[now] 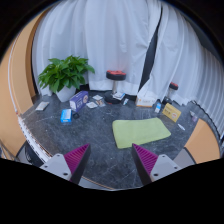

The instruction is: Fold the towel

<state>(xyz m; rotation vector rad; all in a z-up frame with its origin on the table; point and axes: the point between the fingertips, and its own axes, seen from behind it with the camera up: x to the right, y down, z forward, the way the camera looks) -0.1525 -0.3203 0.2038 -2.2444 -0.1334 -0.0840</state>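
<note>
A light green towel [139, 131] lies flat on the dark marbled table [95, 135], beyond my fingers and a little to the right. My gripper [112, 160] is open and empty, held above the table's near part. Its two magenta pads [76, 158] stand wide apart with bare table between them. The towel's near edge is just ahead of the right finger [146, 160].
A potted green plant [66, 75] stands at the back left. Small boxes [78, 100] and a blue item [66, 115] lie near it. A black and red appliance [117, 82] stands at the back middle. Boxes [172, 111] sit at the right. White curtains [100, 40] hang behind.
</note>
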